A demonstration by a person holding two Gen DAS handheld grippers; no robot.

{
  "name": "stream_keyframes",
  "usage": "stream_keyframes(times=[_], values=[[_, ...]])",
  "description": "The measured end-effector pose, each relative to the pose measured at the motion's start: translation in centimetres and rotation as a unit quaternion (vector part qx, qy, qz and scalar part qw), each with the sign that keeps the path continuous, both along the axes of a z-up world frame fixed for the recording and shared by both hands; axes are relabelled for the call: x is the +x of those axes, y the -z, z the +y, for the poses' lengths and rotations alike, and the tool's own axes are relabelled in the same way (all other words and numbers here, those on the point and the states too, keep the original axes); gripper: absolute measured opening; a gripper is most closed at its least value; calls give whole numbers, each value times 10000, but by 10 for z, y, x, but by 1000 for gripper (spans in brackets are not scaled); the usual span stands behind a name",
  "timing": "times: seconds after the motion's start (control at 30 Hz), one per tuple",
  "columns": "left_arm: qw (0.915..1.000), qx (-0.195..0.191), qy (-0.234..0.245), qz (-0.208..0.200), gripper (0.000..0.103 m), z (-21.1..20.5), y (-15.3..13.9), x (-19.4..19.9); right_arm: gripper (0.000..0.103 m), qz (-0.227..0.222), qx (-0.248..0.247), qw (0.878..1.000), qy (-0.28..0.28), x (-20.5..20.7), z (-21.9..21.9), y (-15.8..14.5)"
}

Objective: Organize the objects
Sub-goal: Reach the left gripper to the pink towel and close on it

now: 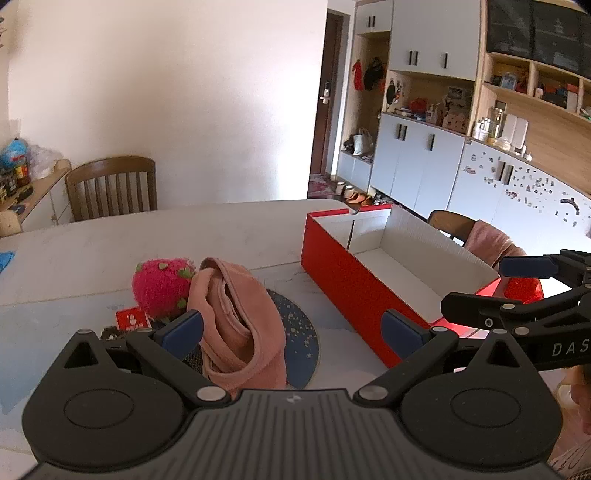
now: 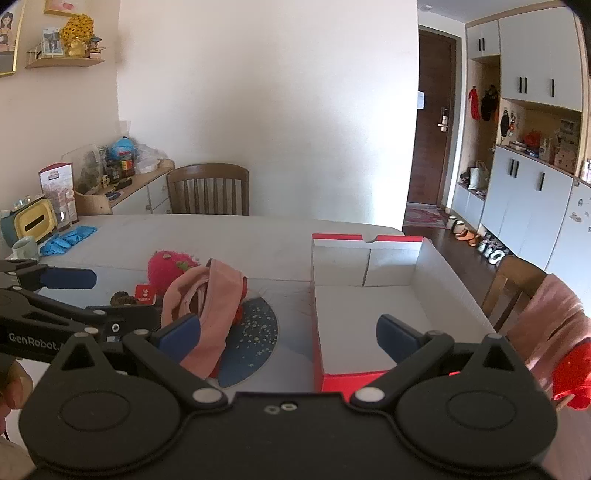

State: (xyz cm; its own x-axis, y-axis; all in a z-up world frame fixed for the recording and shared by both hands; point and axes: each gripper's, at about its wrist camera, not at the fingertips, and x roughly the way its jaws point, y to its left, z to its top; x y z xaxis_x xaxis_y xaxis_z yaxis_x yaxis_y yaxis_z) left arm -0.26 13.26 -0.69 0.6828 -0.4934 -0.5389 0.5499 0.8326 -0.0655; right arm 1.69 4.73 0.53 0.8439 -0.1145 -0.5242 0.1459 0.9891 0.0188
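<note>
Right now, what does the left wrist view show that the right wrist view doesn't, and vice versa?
Left wrist only: the long cupboard wall with open shelves and the right gripper, open. Right wrist only: a wall shelf with a gold ornament, blue gloves, a mug, and the left gripper, open. Both: the table, red box, pink cloth, fuzzy pink toy, and dark door.

Red outside and white inside on the box (image 1: 354, 284), salmon pink on the crumpled cloth (image 1: 236, 325), hot pink with green dots on the fuzzy toy (image 1: 160, 284), dark blue with pale speckles on the round mat (image 2: 251, 332), pale marbled white on the table (image 1: 110, 251).
</note>
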Motion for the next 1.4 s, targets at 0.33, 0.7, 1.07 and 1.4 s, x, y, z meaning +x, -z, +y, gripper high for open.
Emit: stream_keyframes(times=[0.33,0.7,1.07,1.4], values=[[9998,51,172,19,103,-7,3,12,101,135,-61,9996,255,9,-19,4],[9971,371,-561,360,103,-36,27,49,96,459,-198,9983,301,32,-95,19],[9843,1206,-1235,378,103,-70,71,97,94,826,-373,9950,421,56,-168,40],[9724,1448,-1714,633,103,-78,92,129,80,1233,-325,9906,486,81,-203,61]])
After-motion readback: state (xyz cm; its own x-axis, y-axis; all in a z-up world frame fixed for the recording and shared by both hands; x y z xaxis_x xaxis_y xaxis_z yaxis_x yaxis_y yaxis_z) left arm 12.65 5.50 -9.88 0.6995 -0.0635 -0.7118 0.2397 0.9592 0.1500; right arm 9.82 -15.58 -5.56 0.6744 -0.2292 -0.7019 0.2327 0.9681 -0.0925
